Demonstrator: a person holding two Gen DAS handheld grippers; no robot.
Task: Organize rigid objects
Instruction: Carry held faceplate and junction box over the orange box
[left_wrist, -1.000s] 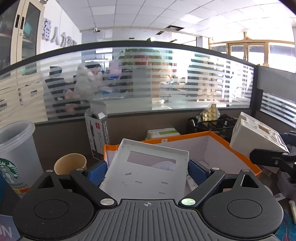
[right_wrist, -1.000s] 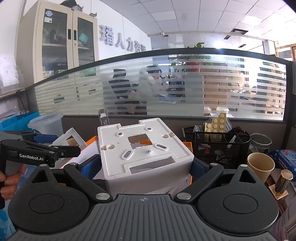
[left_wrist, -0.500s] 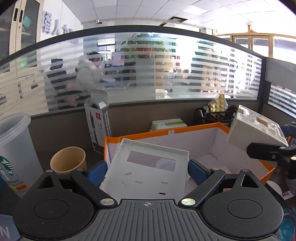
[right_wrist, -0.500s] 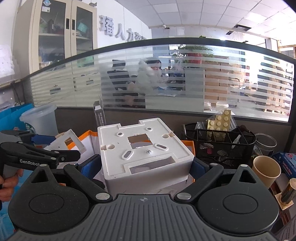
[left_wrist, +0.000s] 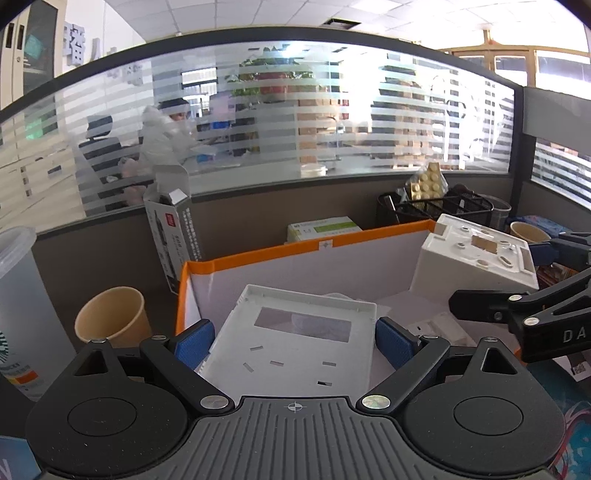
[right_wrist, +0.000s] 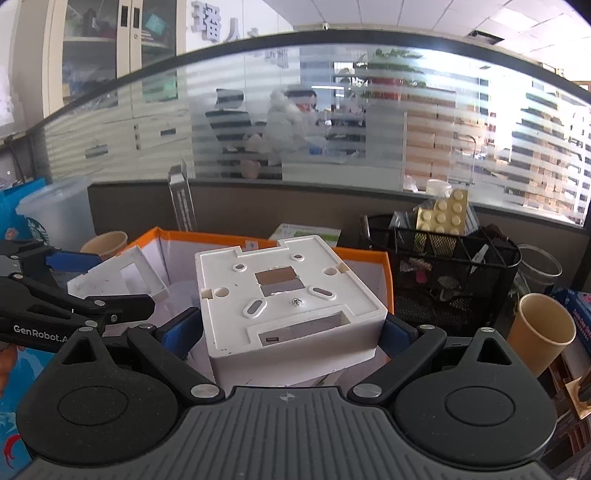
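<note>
My left gripper (left_wrist: 294, 339) is shut on a flat grey plastic cover plate (left_wrist: 295, 347) with a rectangular window, held over the orange-rimmed white box (left_wrist: 266, 254). My right gripper (right_wrist: 293, 334) is shut on a white plastic housing (right_wrist: 288, 295) with slots and a square hole in its top. In the left wrist view that housing (left_wrist: 476, 258) hangs over the box's right side. In the right wrist view the cover plate (right_wrist: 122, 275) shows at left above the box (right_wrist: 369, 254), behind the left gripper's black frame.
A paper cup (left_wrist: 110, 314) and a clear lidded cup (left_wrist: 18, 302) stand left of the box. A tall printed carton (left_wrist: 173, 236) and a green-white pack (left_wrist: 323, 227) sit behind it. A black mesh organizer (right_wrist: 439, 273) and another paper cup (right_wrist: 541, 332) stand on the right.
Both grippers have come down toward the orange box with their parts still held. The white housing now sits lower over the box's right side.
</note>
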